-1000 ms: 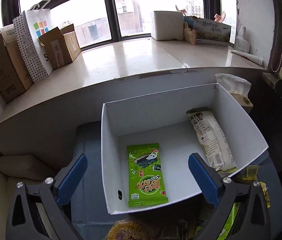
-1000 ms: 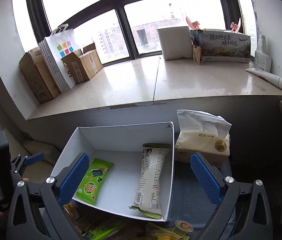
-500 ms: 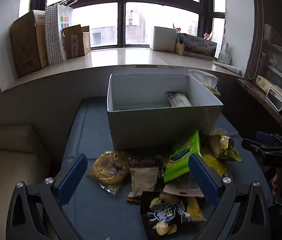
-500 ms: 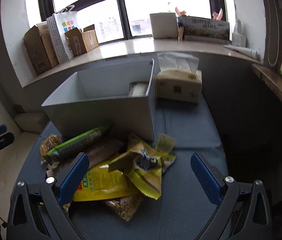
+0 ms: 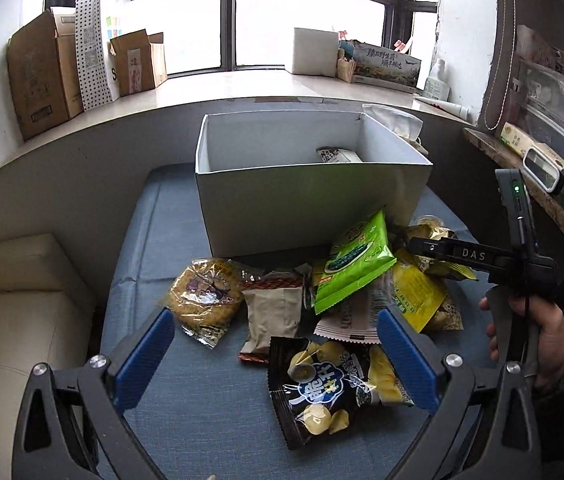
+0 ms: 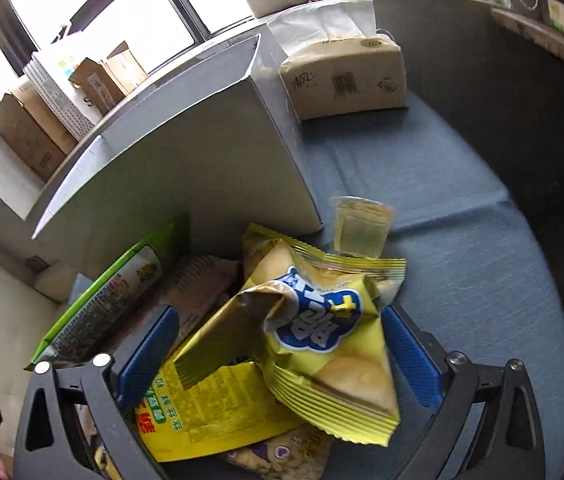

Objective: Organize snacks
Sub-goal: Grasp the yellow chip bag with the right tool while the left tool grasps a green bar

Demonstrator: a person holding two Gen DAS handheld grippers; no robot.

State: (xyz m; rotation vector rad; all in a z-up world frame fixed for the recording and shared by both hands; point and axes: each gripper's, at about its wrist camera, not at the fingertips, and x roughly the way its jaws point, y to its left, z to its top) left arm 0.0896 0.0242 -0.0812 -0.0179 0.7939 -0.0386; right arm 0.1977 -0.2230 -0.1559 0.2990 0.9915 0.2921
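A white box [image 5: 313,184] stands on the blue table with a white snack pack [image 5: 337,155] inside. In front of it lies a pile of snacks: a green seaweed pack [image 5: 355,264], a round cookie pack [image 5: 208,294], a black chip bag [image 5: 337,388] and yellow bags [image 5: 417,296]. My left gripper [image 5: 276,356] is open above the near side of the pile. My right gripper [image 6: 278,354] is open, its jaws on either side of a yellow chip bag [image 6: 321,332]. The box also shows in the right wrist view [image 6: 202,160].
A tissue pack [image 6: 345,76] stands right of the box. A jelly cup [image 6: 361,224] lies by the box corner. Cardboard boxes [image 5: 42,76] and a paper bag sit on the windowsill. A cream sofa [image 5: 14,320] is at the left.
Both grippers have pulled back from the box and dropped toward the pile. The right gripper has come down low around the yellow chip bag.
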